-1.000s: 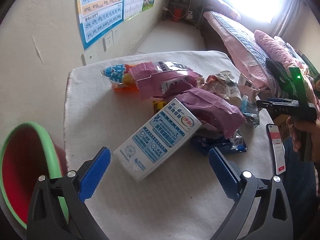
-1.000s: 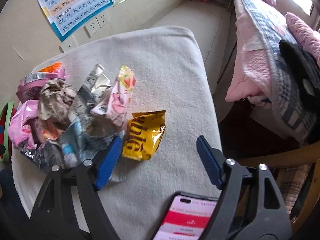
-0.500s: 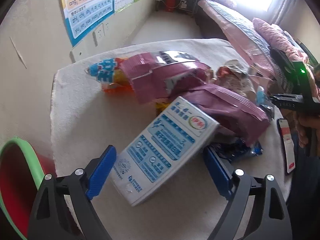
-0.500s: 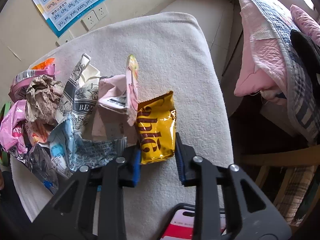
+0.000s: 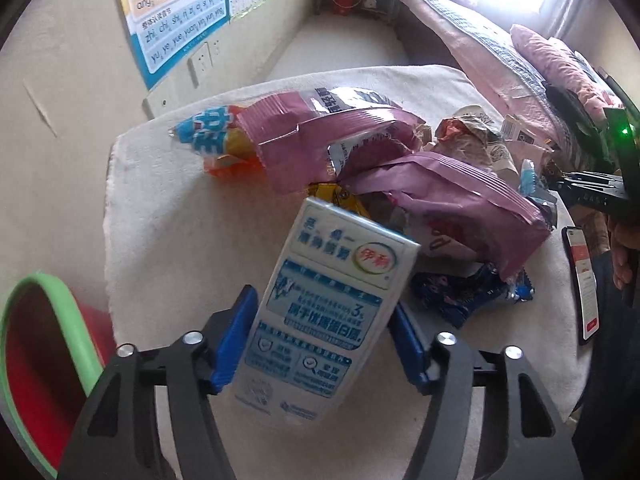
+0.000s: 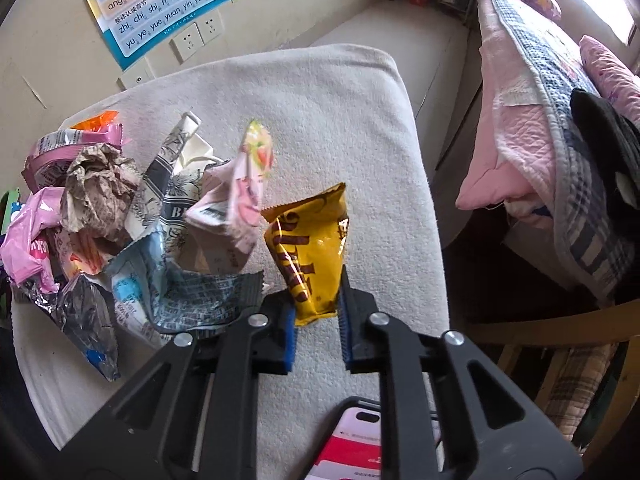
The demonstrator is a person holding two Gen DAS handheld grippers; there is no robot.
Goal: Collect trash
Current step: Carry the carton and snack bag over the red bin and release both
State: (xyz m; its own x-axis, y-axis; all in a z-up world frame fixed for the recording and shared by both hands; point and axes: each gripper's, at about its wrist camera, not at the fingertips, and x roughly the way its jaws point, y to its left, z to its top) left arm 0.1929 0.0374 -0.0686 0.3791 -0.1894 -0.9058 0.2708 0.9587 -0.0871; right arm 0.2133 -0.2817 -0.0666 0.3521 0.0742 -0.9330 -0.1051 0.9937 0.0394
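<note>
Blue-and-white milk carton (image 5: 320, 320) stood tilted between the blue pads of the left gripper (image 5: 322, 340), its top leaning toward the heap of wrappers; the jaws were closing, both pads hard against its sides, and its lower end looked raised off the white cloth-covered table (image 5: 168, 208). Yellow snack packet (image 6: 310, 256) was pinched at its lower end by the right gripper (image 6: 316, 322), jaws pressed together on it, the packet standing up from the cloth. Just beside it on its left lay the rest of the trash: a pale pink wrapper (image 6: 236, 196), a grey-printed torn bag (image 6: 200, 292), crumpled brown paper (image 6: 100, 192) and a bright pink wrapper (image 6: 28, 244), all piled touching one another. From the left wrist view, large mauve bags (image 5: 440, 200) and a blue-and-orange packet (image 5: 216, 140) lay behind the carton, a dark blue wrapper (image 5: 460, 292) to its right. A red bin with green rim (image 5: 48, 344) sat low beside the table's left edge. A phone (image 5: 582, 276) lay near the right edge. Wall chart (image 6: 160, 4) and a bed with a pink quilt (image 6: 532, 128) lay beyond.
</note>
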